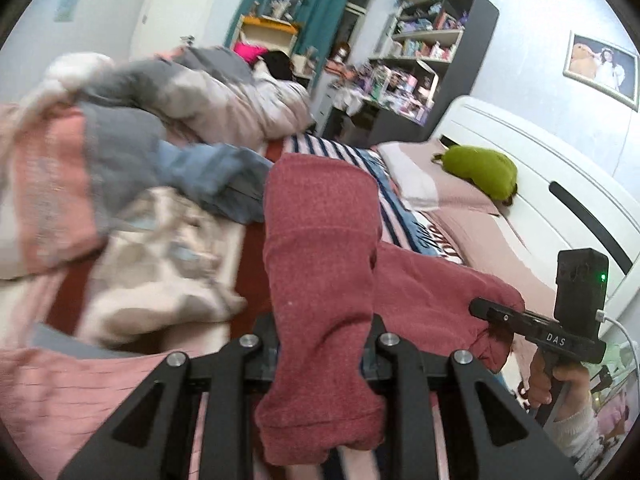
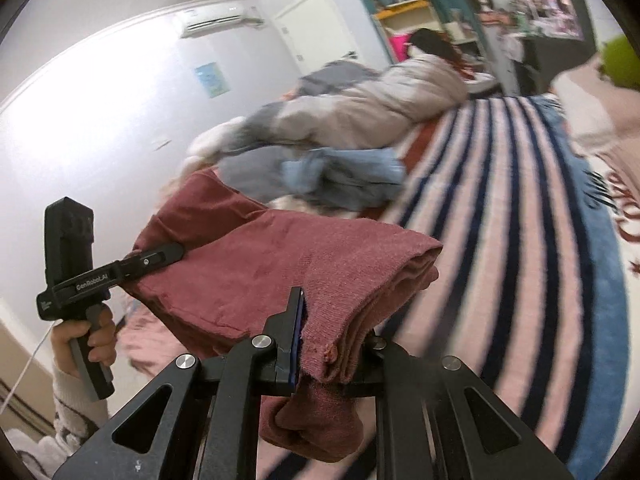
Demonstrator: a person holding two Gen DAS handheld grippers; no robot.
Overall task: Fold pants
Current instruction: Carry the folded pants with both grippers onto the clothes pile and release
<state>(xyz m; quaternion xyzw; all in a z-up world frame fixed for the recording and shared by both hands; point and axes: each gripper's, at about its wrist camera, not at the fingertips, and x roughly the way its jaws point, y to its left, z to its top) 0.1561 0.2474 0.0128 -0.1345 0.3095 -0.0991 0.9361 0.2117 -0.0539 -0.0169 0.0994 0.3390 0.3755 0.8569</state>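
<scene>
The red knit pants (image 1: 320, 248) hang folded between my two grippers above the bed. My left gripper (image 1: 324, 344) is shut on one end of the pants, with cloth bunched and hanging below the fingers. In its view my right gripper (image 1: 486, 309) clamps the other end at the right. In the right wrist view my right gripper (image 2: 332, 344) is shut on several layers of the pants (image 2: 256, 268), and my left gripper (image 2: 164, 256) holds the far corner at the left. The pants are lifted off the bed.
A striped blanket (image 2: 500, 208) covers the bed under the pants. A pile of blue and grey clothes (image 2: 344, 176) and a bunched duvet (image 2: 372, 100) lie beyond. A green plush (image 1: 480, 170) sits on the pillow by the white headboard (image 1: 560, 184). Shelves (image 1: 424, 64) stand behind.
</scene>
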